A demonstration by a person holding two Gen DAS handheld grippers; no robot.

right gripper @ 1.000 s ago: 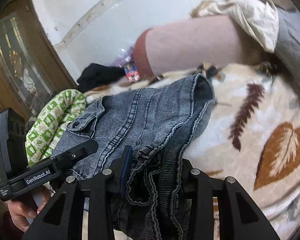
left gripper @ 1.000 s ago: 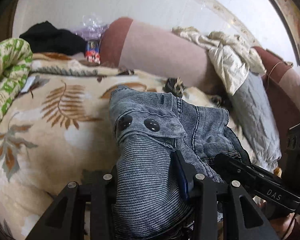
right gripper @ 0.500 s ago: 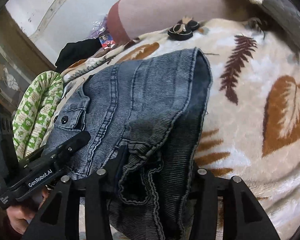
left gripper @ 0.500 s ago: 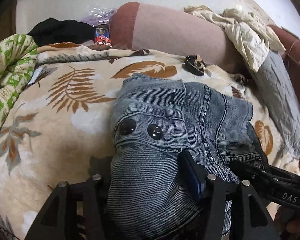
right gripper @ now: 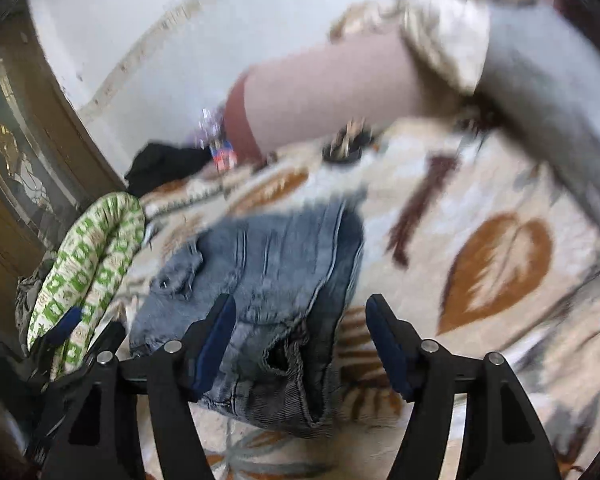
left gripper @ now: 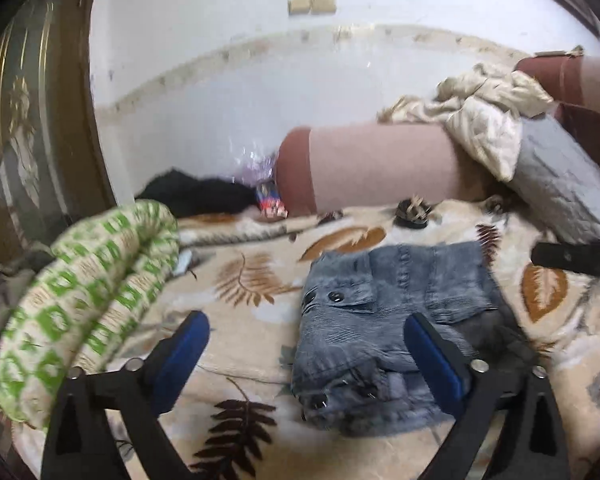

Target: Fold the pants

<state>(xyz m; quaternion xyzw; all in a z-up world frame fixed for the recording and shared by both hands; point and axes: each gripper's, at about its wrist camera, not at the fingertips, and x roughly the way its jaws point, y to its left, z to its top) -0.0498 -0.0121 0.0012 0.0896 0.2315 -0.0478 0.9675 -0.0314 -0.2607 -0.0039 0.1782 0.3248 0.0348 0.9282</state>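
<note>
The blue-grey denim pants (left gripper: pixel 384 320) lie folded in a compact bundle on the leaf-patterned blanket (left gripper: pixel 252 280). My left gripper (left gripper: pixel 304 356) is open and empty, raised just in front of the bundle's left side. In the right wrist view the pants (right gripper: pixel 268 280) lie below my right gripper (right gripper: pixel 300 344), which is open and empty above the bundle's near edge. Part of the right gripper shows as a black bar (left gripper: pixel 576 258) in the left wrist view. The left gripper's blue pad (right gripper: pixel 66 322) shows at the lower left of the right wrist view.
A green-and-white rolled quilt (left gripper: pixel 88 300) lies at the left. A pink-and-brown bolster (left gripper: pixel 364 172), cream cloth (left gripper: pixel 484 120) and grey pillow (left gripper: pixel 560 184) lie at the back. Black clothing (left gripper: pixel 196 196) and a small black object (left gripper: pixel 412 212) sit near the wall.
Both grippers have opened and let go of the pants, then pulled back and up. The folded bundle now rests on the blanket. The right wrist view is blurred by motion.
</note>
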